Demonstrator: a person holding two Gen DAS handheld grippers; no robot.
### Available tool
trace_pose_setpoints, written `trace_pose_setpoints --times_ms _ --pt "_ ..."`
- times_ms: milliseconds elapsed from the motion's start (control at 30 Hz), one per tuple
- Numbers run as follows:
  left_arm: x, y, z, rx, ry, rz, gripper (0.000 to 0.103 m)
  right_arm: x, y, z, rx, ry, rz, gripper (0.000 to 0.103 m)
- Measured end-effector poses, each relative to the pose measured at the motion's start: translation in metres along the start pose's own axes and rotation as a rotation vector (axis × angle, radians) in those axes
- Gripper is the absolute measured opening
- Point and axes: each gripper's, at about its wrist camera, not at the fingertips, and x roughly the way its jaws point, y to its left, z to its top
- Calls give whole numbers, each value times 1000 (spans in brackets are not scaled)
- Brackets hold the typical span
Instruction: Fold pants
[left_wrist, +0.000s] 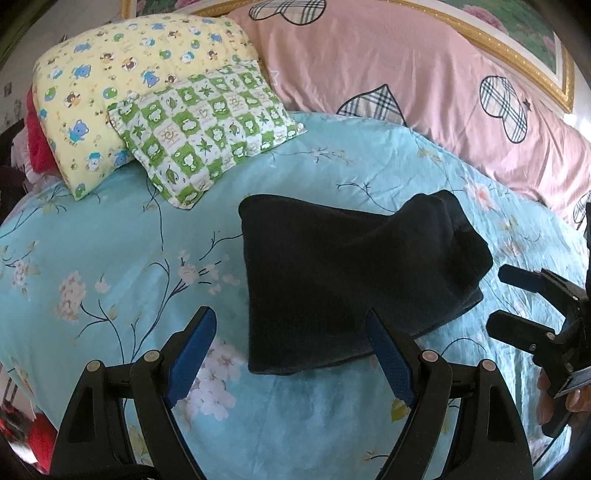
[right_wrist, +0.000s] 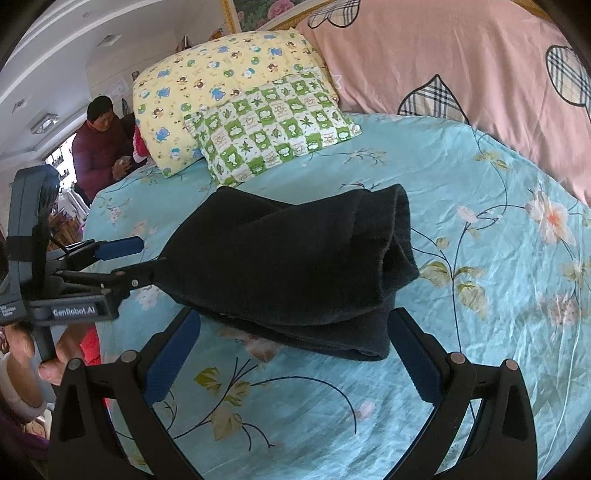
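Note:
The black pants (left_wrist: 351, 273) lie folded in a thick bundle on the turquoise floral bed sheet (left_wrist: 110, 258). My left gripper (left_wrist: 290, 317) is open just in front of the bundle's near edge; its right finger (left_wrist: 384, 343) overlaps that edge and nothing is held. In the right wrist view the pants (right_wrist: 295, 258) fill the middle, with the fold's rounded end to the right. My right gripper (right_wrist: 293, 317) is open close to the bundle's near side and holds nothing. Each gripper shows in the other's view: the right gripper (left_wrist: 498, 299) and the left gripper (right_wrist: 153, 254), both open.
A yellow cartoon pillow (left_wrist: 129, 81) and a green checked pillow (left_wrist: 207, 133) lie at the far left of the bed. A pink quilt (left_wrist: 406, 66) runs along the back. A person in a dark red jacket (right_wrist: 99, 147) stands beyond the bed's left edge.

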Motion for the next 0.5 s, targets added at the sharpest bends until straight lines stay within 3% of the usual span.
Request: trace_pose_setpoints --times_ms 500 --pt "3 -4 10 -1 -13 32 84 -5 -10 3 48 -22 -7 101"
